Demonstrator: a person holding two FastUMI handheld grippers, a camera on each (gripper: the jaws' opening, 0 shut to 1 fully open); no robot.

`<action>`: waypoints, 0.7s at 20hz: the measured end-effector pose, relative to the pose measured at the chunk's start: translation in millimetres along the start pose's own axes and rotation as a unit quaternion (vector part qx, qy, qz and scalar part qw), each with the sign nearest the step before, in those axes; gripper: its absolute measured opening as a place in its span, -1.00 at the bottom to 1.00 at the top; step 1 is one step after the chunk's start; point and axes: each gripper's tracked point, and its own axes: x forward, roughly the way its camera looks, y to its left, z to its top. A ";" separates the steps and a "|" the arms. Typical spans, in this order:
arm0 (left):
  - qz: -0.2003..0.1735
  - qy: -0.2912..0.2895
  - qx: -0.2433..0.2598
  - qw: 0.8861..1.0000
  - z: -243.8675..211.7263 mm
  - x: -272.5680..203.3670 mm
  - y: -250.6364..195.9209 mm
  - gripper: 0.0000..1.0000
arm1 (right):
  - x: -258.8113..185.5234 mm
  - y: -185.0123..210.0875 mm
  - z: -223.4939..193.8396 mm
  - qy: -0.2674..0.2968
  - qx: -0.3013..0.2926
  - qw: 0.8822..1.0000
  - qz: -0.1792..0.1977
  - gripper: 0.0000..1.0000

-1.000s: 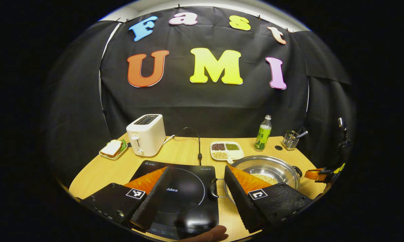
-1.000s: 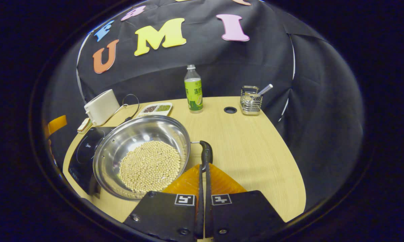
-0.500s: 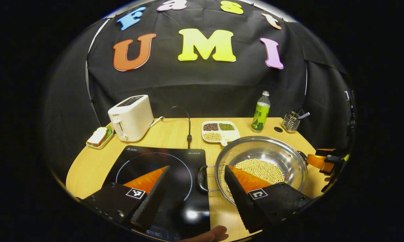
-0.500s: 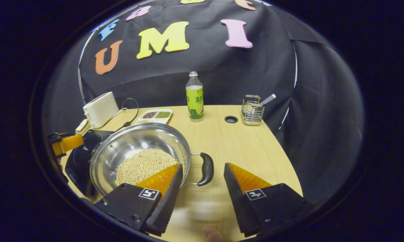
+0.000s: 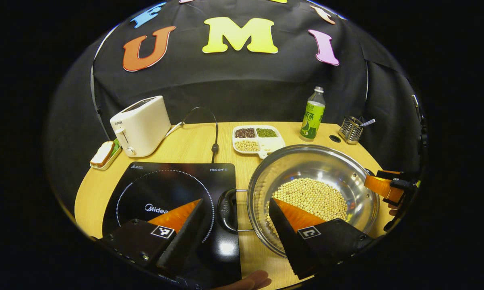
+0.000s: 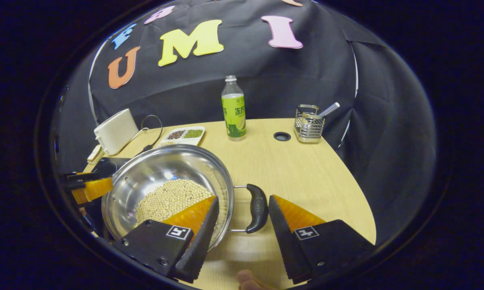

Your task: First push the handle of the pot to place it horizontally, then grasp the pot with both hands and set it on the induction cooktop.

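A steel pot (image 5: 338,171) holding pale beans (image 5: 312,197) stands on the wooden table, right of the black induction cooktop (image 5: 165,189). Its near black handle (image 5: 225,210) lies between the fingers of my open left gripper (image 5: 236,209), untouched. In the right gripper view the pot (image 6: 173,167) sits at left and its other black handle (image 6: 258,208) lies between the fingers of my open right gripper (image 6: 242,207), close to the right finger. The far gripper (image 5: 387,187) shows at the pot's right side; the left one (image 6: 87,185) shows beyond the pot.
A white toaster (image 5: 139,125), a sandwich dish (image 5: 104,154), a divided bean tray (image 5: 257,139), a green bottle (image 5: 312,114) and a wire holder (image 5: 350,129) line the table's back. The cooktop's cord (image 5: 214,133) runs toward the toaster. A cable hole (image 6: 282,136) marks the table.
The right gripper opened from shut and now straddles the pot's right handle. The left gripper moved forward and lower, bringing the left handle between its open fingers.
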 end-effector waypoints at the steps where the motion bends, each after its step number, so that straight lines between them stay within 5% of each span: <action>1: -0.001 0.006 0.003 1.000 -2.4 3.5 -1.0 0.90 | 2.0 0.3 -1.2 0.003 0.001 1.000 0.000 0.58; 10: 0.005 0.031 -0.048 0.998 -12.3 19.4 -4.4 0.89 | 16.0 -0.2 -3.8 0.011 -0.007 1.000 -0.002 0.58; 13: 0.038 0.024 -0.044 0.998 -13.0 20.0 4.8 0.70 | 17.1 -0.4 -5.6 0.018 -0.008 1.000 -0.004 0.58; 14: 0.042 0.024 -0.036 0.998 -14.6 21.9 3.5 0.36 | 17.1 0.1 -6.6 0.020 -0.007 1.000 -0.003 0.58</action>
